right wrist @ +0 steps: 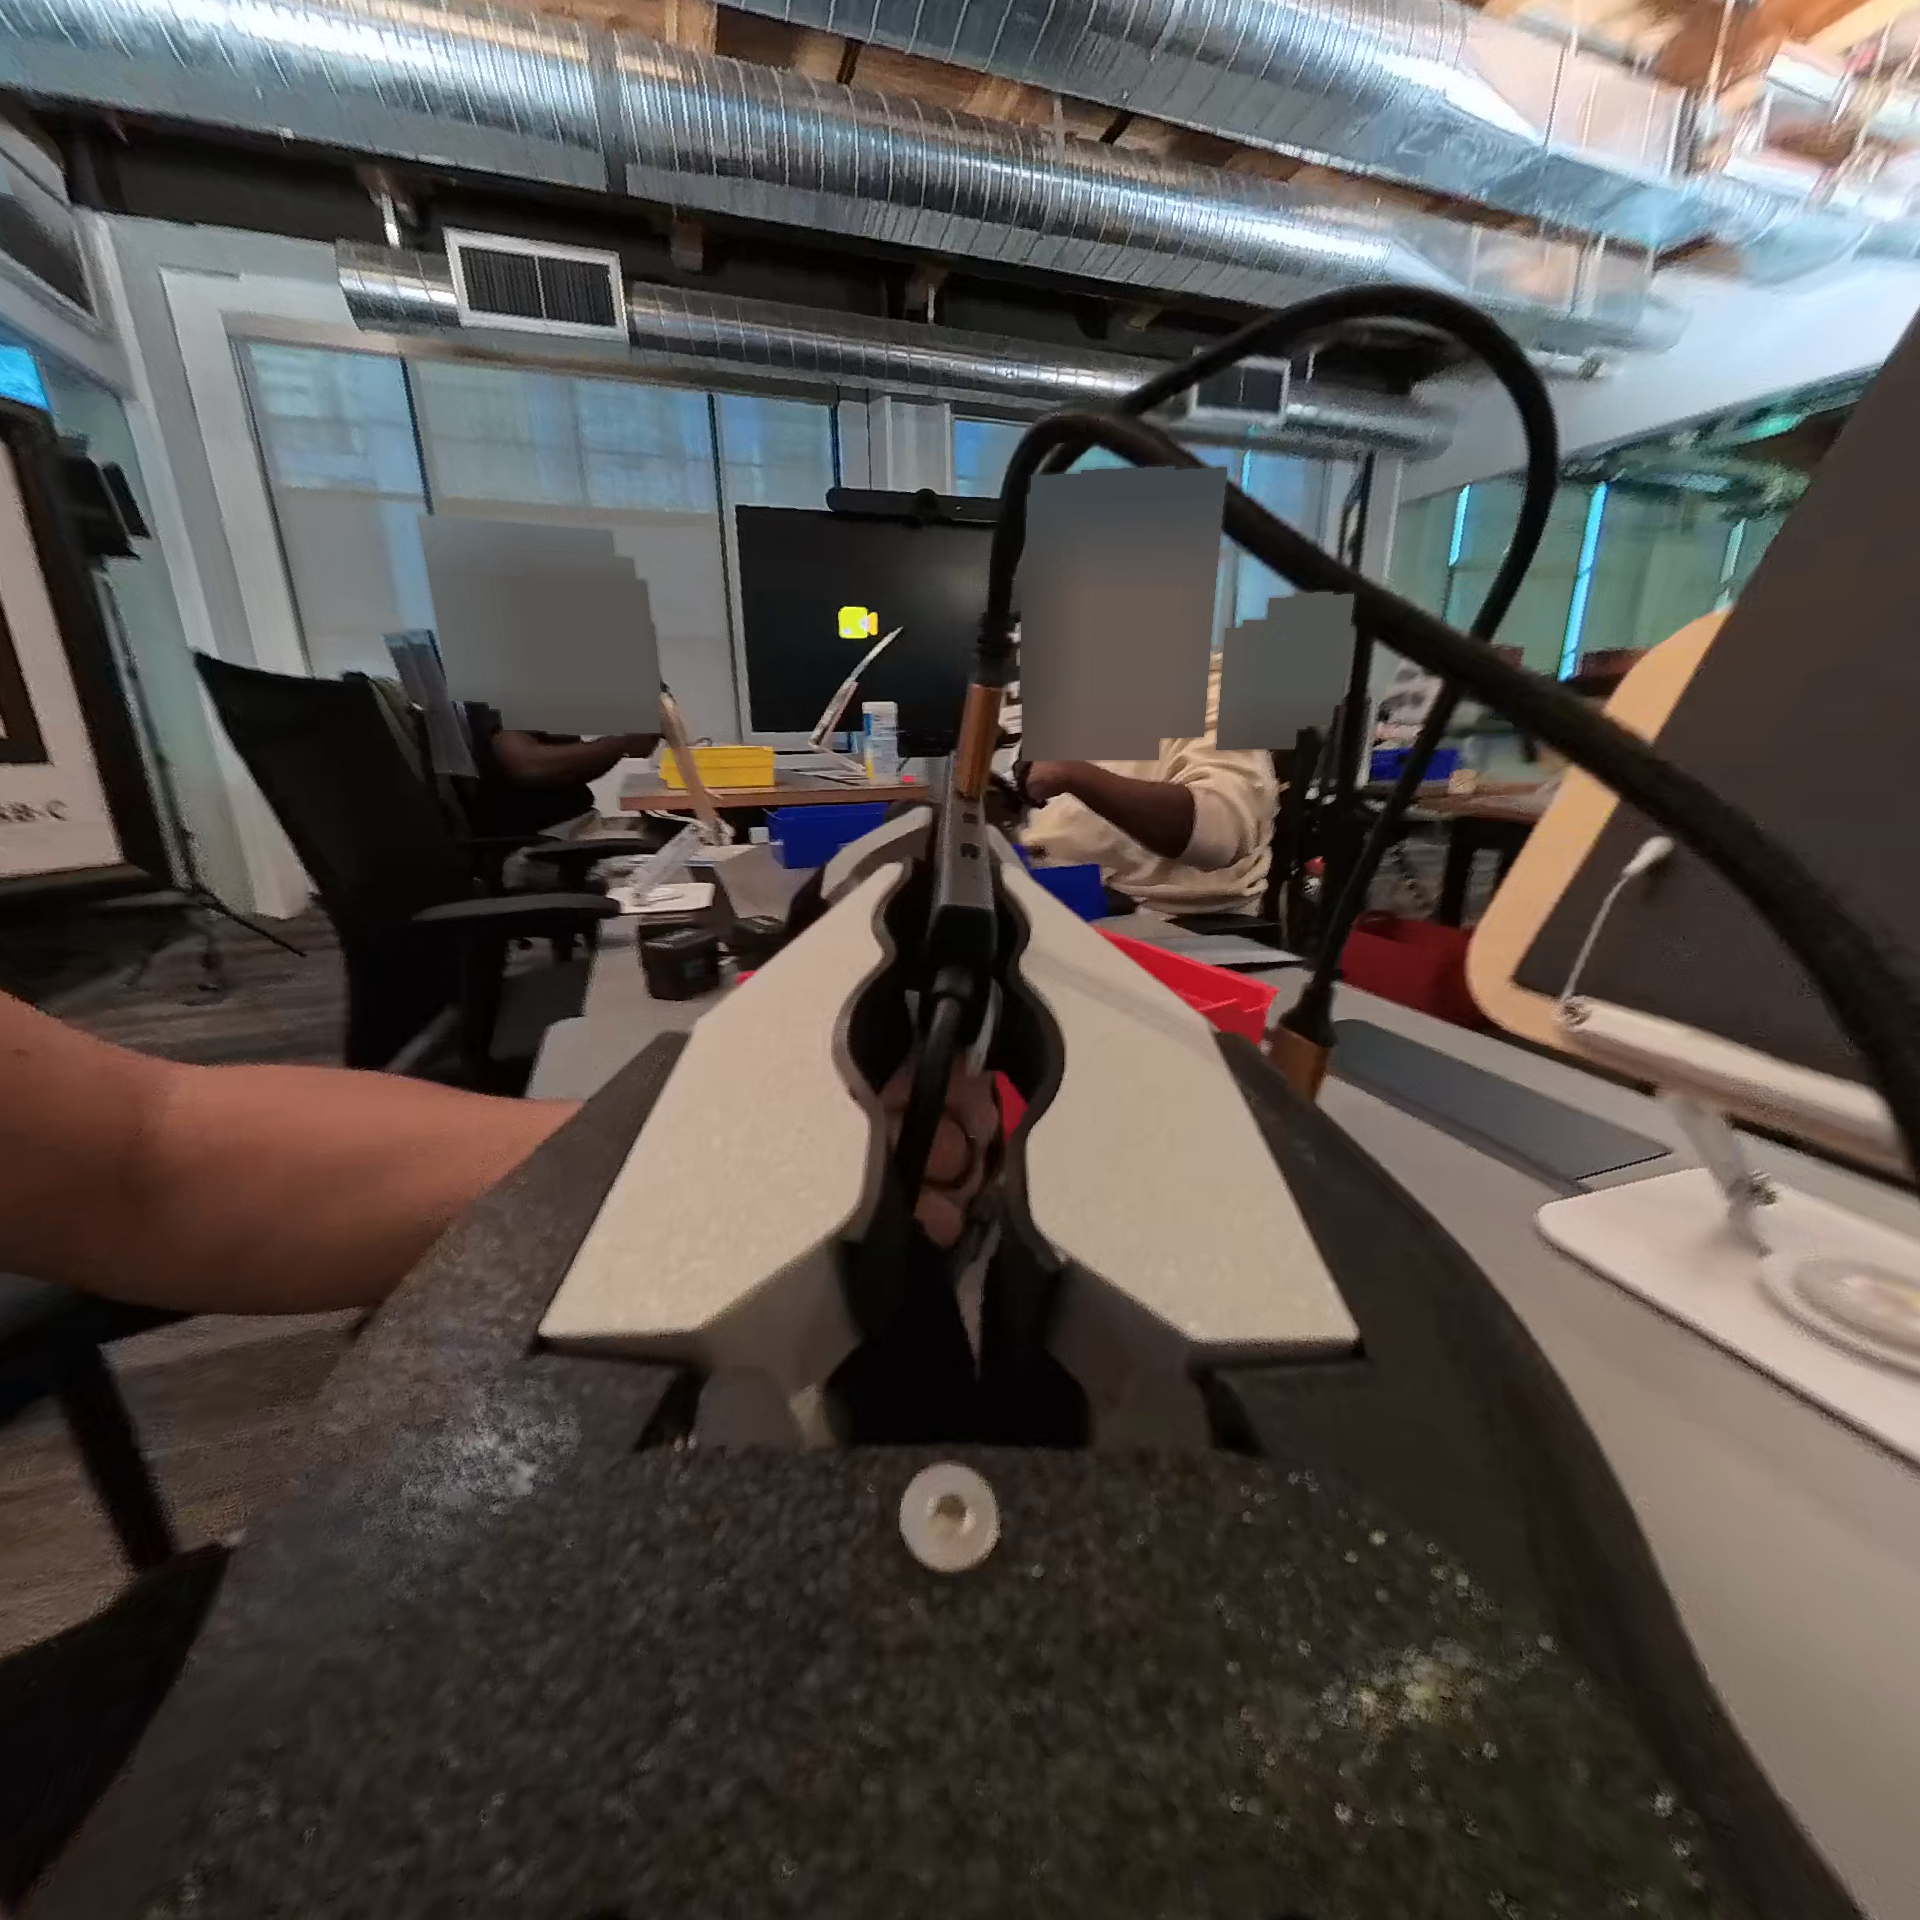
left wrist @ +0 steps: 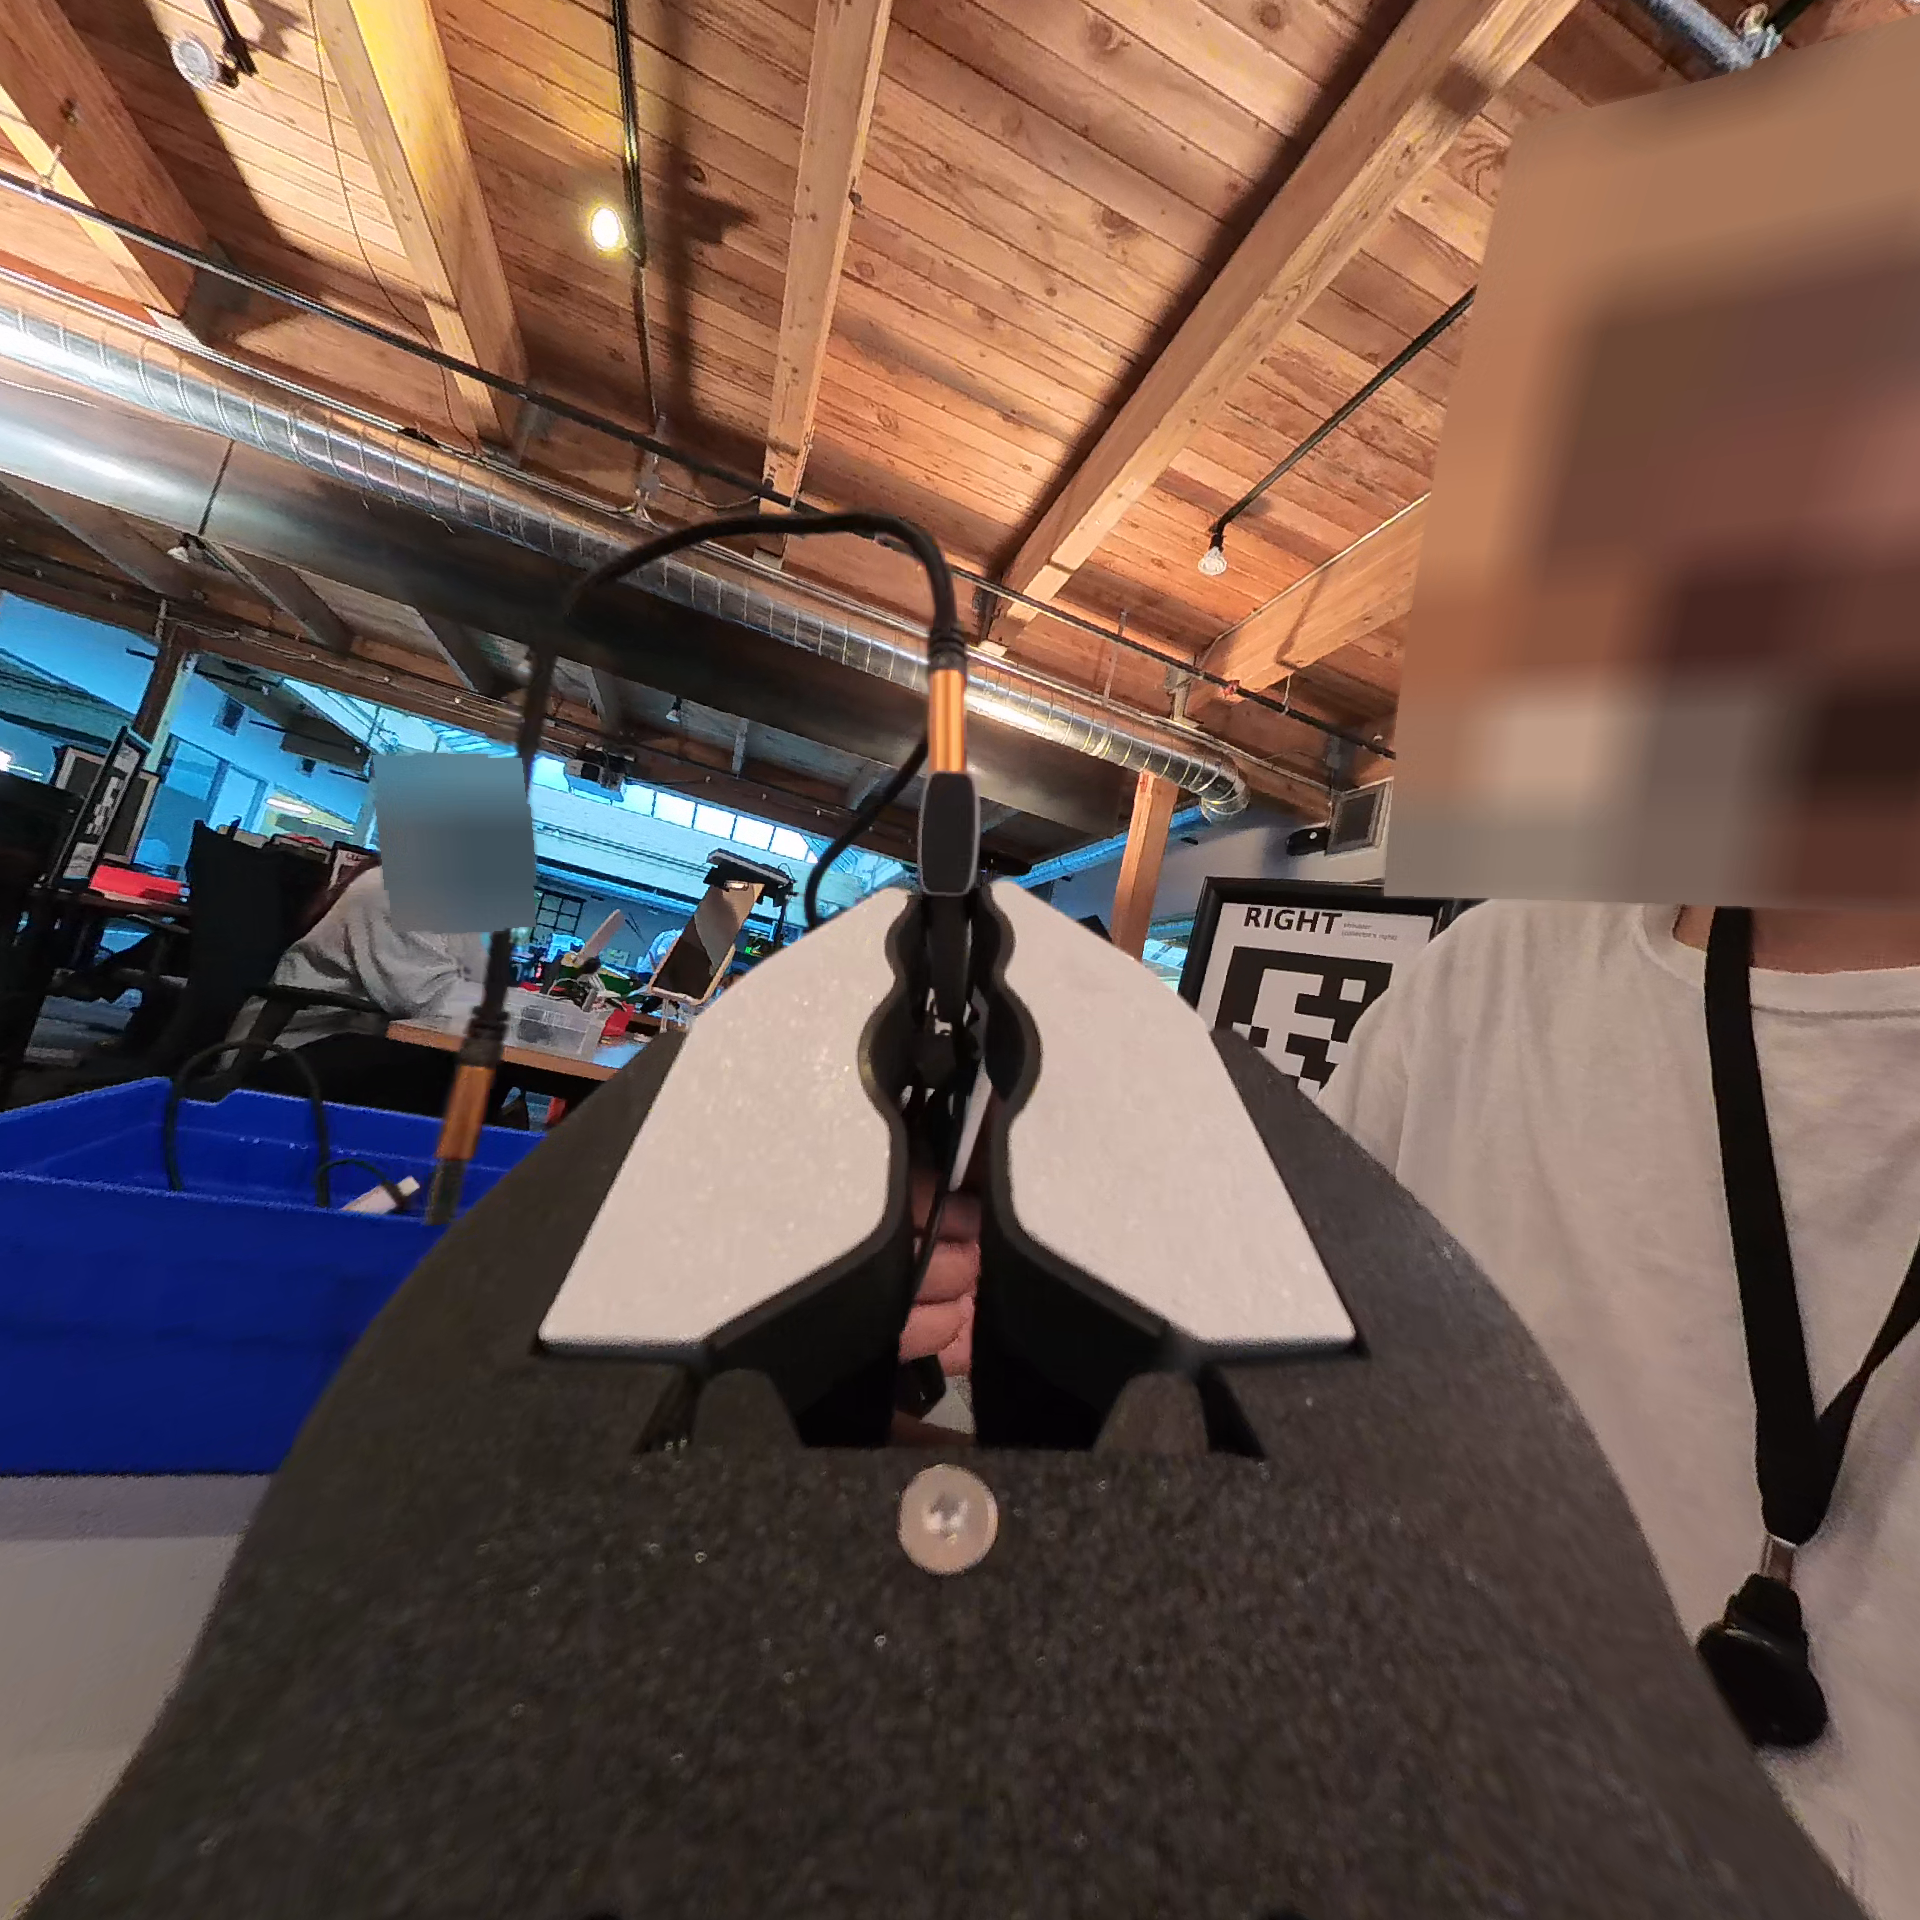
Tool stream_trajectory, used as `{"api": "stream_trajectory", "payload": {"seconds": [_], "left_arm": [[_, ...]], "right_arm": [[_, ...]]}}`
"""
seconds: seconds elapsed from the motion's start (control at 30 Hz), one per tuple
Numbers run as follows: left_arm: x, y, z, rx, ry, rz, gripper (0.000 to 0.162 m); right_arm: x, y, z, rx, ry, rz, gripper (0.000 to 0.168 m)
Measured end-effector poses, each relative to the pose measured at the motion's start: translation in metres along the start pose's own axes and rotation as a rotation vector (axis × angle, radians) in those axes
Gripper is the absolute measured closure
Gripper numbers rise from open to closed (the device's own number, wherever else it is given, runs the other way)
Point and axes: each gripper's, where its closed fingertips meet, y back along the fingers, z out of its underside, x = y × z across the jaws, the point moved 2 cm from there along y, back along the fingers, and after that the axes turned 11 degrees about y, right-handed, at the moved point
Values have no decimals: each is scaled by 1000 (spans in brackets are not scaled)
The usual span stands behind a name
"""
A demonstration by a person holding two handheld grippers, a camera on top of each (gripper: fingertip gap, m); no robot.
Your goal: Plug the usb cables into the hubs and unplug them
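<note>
honestly can't tell how much of the black adapter (left wrist: 948, 831) sits inside the left gripper (left wrist: 943, 935), its lower end is buried between the fingers. same in the right gripper (right wrist: 961, 914). the braided cable (right wrist: 1558, 665) runs off the right edge.

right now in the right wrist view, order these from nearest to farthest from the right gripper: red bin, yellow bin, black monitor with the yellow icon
From the right gripper:
1. red bin, just past the fingers, on the right.
2. yellow bin, on the far desk, to the left.
3. black monitor, standing behind that desk, centre-left.
</note>
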Motion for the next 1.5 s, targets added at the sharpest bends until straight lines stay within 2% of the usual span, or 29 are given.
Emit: {"api": "stream_trajectory", "payload": {"seconds": [0.1, 0.2, 0.33, 0.4, 0.5, 0.6, 0.7, 0.83, 1.03, 1.13, 1.27, 1.33, 1.43, 1.5], "left_arm": [[-4, -5, -3, -6, 15, -44, 153], [-15, -2, -6, -5, -7, -171, 151], [-29, 19, -1, 3, -35, -484, 141], [-19, 30, 24, -83, -72, -646, 141], [14, 46, 73, -230, -102, -822, 139], [49, 76, 108, -251, -45, -942, 138], [74, 115, 121, -163, 14, -1042, 137], [85, 149, 96, -72, 16, -1130, 137], [81, 189, 82, -200, -105, -1363, 135], [80, 198, 64, -418, -195, -1472, 118], [66, 210, 17, -889, -337, -1497, 126], [50, 216, -9, -1099, -393, -1456, 128], [18, 233, -20, -1354, -292, -1322, 128], [-8, 252, -27, -1432, -233, -1327, 128]], "right_arm": [[1, 1, -1, 2, 154, 65, 160], [13, 0, 2, -57, 348, 138, 160], [44, -9, 19, -151, 600, 214, 160], [58, -20, 44, -203, 692, 226, 160], [62, -44, 97, -275, 770, 157, 160], [65, -67, 150, -352, 878, 77, 160], [65, -84, 186, -371, 870, 6, 160], [70, -92, 194, -368, 786, -38, 160], [68, -88, 187, -334, 743, -33, 160], [70, -88, 187, -342, 736, -24, 160], [73, -87, 184, -330, 708, -13, 160], [76, -86, 183, -325, 687, -3, 160], [78, -86, 182, -320, 666, 5, 160], [77, -86, 182, -321, 668, 1, 160]]}}
